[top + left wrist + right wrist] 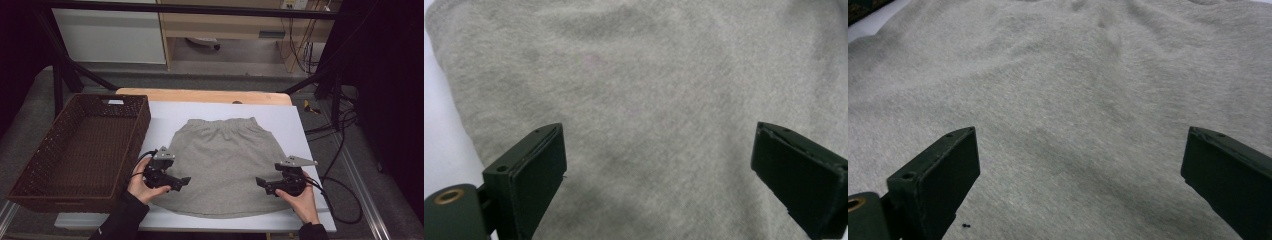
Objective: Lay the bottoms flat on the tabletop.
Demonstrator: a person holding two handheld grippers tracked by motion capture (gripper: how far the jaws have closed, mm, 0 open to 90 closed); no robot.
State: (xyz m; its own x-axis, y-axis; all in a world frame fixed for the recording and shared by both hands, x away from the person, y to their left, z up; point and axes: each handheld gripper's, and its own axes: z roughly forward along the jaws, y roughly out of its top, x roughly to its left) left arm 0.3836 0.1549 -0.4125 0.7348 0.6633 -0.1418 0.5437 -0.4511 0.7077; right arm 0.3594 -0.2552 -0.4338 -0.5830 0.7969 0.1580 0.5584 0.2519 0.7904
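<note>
Grey skirt (222,162) lies flat on the white surface (295,125); your left gripper (186,181) and right gripper (260,182) gape wide, holding nothing. Pinch shallowly and you'll likely lift one layer only.

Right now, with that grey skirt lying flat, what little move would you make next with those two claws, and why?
Probably lower both and pinch the cloth. The left gripper and right gripper hover open over the grey skirt, one near each side above its hem, with nothing clamped. The wicker basket beside it hints at folding.
</note>
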